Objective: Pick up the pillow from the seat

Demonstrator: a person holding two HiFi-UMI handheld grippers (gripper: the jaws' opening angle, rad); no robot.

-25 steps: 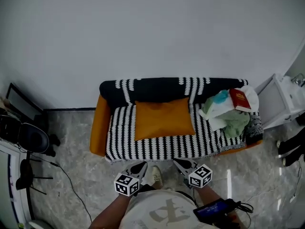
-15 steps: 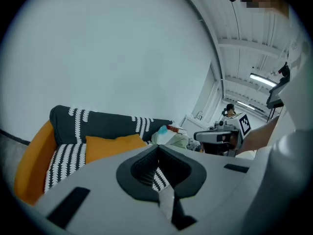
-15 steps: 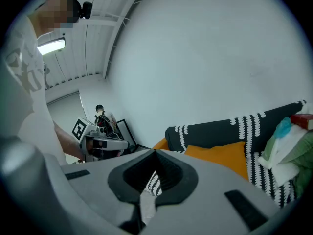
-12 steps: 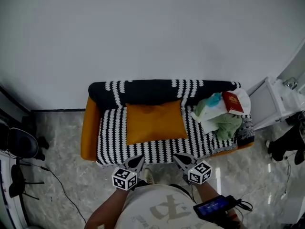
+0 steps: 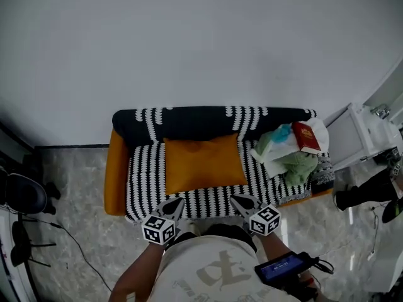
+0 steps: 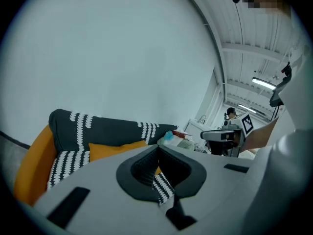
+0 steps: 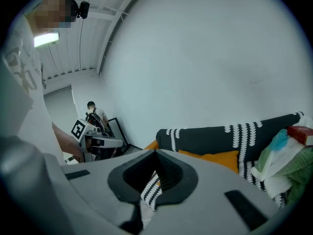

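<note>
Hovering at bottom centre, our left gripper [image 5: 175, 202] and right gripper [image 5: 237, 201] are both closed and empty; we see the pillow [image 5: 203, 164] mid-frame on the sofa [image 5: 189, 119].

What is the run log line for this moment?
phase: pre-grasp | pillow: on sofa seat, untouched | left gripper: shut, empty | right gripper: shut, empty

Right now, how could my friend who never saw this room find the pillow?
Look for the small sofa against the white wall, covered in a black-and-white patterned throw. The pillow lies in the middle of its seat, left of the pile of clothes with a red book on top. It is the only plain orange rectangle lying on the stripes.
</note>
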